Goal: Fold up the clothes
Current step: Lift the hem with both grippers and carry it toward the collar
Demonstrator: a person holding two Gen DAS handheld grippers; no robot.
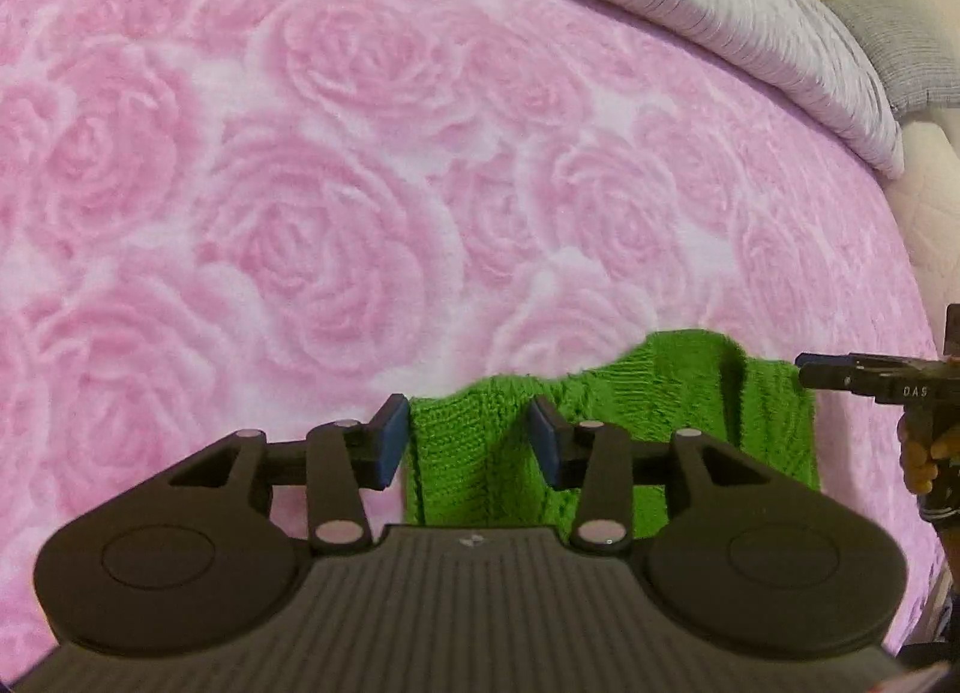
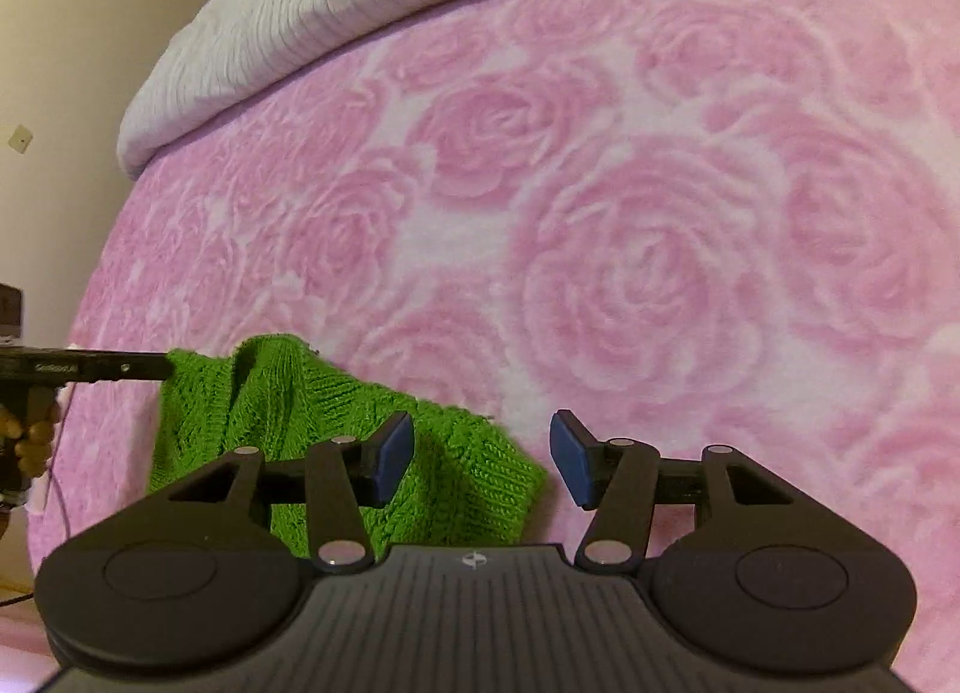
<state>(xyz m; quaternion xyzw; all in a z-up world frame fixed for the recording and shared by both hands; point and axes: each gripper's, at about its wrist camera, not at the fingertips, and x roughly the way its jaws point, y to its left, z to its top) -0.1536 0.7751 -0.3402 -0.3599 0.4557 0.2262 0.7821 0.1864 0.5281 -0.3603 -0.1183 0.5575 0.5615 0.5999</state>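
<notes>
One green knitted garment (image 1: 606,423), bunched near the front edge of a bed covered by a pink rose-patterned blanket (image 1: 300,183); a grey ribbed quilt (image 1: 690,3) lies along the far side.

Left gripper (image 1: 468,441): fingers spread wide, blue pads (image 1: 390,444) either side of the garment's left end, holding nothing. From the right wrist view its tip appears to reach the garment's left edge, though contact cannot be confirmed.

Right gripper (image 2: 483,456): fingers likewise spread wide and empty, the left pad over the knit, the right pad over bare blanket, so it straddles the garment's right corner.

Orientation: the long axis runs roughly side to side, from one gripper to the other, across the front of the bed. A raised fold stands near the middle, and the far edge is ragged and uneven. Neck, hem and sleeves cannot be told apart, so which end is the top is unclear.

Step in hand, by judgement: positioning for a grasp, one gripper at each end; no fold looks made yet.

Next move calls for: closing on both ends together, taking hold of the knit rather than the blanket pile beneath, then drawing the ends apart to flatten the hump before folding.
</notes>
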